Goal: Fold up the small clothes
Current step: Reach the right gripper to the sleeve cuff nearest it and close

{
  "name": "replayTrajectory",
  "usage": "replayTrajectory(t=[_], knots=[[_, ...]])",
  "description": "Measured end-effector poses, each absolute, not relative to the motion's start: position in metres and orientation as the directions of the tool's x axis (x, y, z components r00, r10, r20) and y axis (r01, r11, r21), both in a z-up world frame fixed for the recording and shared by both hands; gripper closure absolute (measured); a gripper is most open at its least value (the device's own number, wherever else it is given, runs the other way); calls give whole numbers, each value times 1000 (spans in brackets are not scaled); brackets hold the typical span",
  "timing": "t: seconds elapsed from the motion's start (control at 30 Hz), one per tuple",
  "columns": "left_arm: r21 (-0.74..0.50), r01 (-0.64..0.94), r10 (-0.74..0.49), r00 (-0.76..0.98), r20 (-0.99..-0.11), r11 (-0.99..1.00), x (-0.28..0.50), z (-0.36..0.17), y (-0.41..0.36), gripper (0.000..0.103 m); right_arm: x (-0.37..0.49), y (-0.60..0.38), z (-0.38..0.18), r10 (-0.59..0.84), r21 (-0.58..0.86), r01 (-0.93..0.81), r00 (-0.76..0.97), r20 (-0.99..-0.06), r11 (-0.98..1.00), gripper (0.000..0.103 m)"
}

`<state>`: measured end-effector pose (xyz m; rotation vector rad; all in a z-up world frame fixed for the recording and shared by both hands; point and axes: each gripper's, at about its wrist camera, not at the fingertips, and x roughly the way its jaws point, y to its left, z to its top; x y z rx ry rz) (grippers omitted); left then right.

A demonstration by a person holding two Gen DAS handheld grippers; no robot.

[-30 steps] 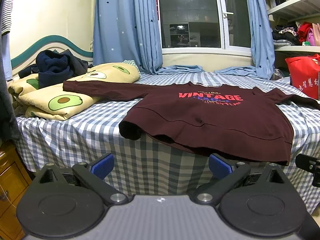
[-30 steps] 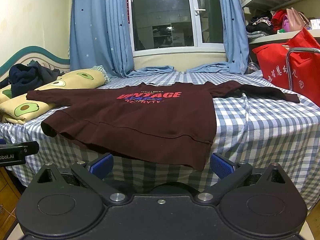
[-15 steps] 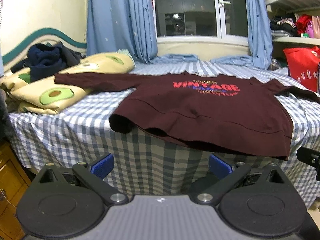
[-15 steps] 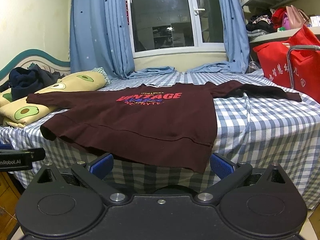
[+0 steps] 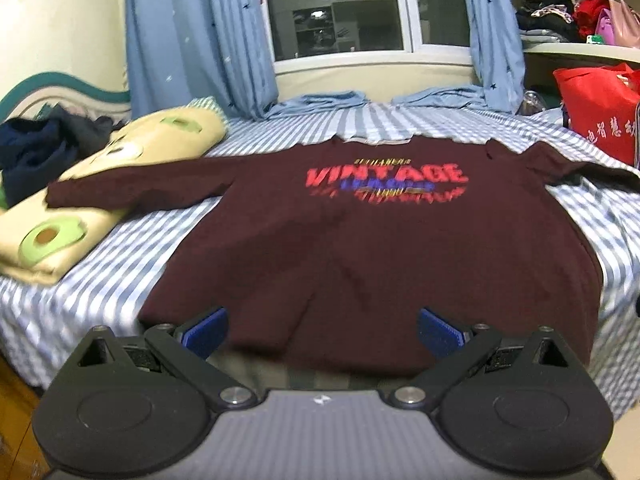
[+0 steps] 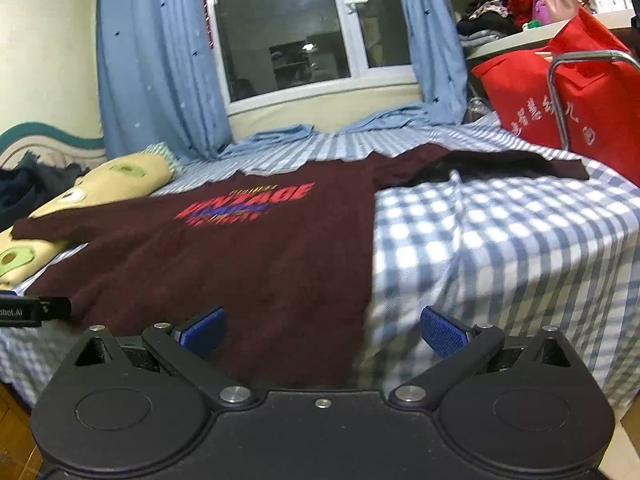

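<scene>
A maroon sweatshirt with red "VINTAGE" lettering lies flat and face up on the checked bed, its hem hanging over the near edge and both sleeves spread out. My left gripper is open, its blue pads just in front of the hem near the left half. In the right wrist view the same sweatshirt fills the left side. My right gripper is open and straddles the hem's right corner. The left gripper's body shows at that view's left edge.
Avocado-print pillows and a dark clothes heap lie at the bed's left. A red bag with a metal frame stands at the right. Blue curtains, a window and cluttered shelves lie behind.
Both grippers have risen and moved forward toward the bed; the sweatshirt hem now sits right at their open fingers. The sweatshirt itself has not moved.
</scene>
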<state>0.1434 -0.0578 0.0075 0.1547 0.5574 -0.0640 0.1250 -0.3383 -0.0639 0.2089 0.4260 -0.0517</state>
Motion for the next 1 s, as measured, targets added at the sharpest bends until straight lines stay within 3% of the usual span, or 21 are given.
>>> replayTrajectory(t=[0.27, 0.4, 0.53, 0.63, 0.83, 1.0], knots=[[119, 101, -27, 863, -505, 988, 233, 7, -107, 1, 181, -432, -67, -46, 282, 172, 914, -404, 944, 0], [114, 104, -33, 861, -508, 988, 276, -1, -132, 1, 230, -500, -72, -61, 388, 265, 884, -463, 883, 0], [92, 105, -42, 854, -519, 990, 309, -13, -151, 1, 268, -565, -72, -96, 507, 341, 889, -448, 791, 0], [78, 123, -62, 842, -537, 989, 325, -25, -162, 1, 295, -613, -70, -152, 589, 414, 884, -442, 694, 0], [96, 147, -74, 843, -534, 985, 328, -44, -170, 1, 332, -675, -83, -137, 767, 448, 889, -437, 460, 0], [91, 149, -75, 834, -547, 985, 330, -50, -171, 1, 359, -686, -85, -180, 761, 461, 885, -428, 457, 0]])
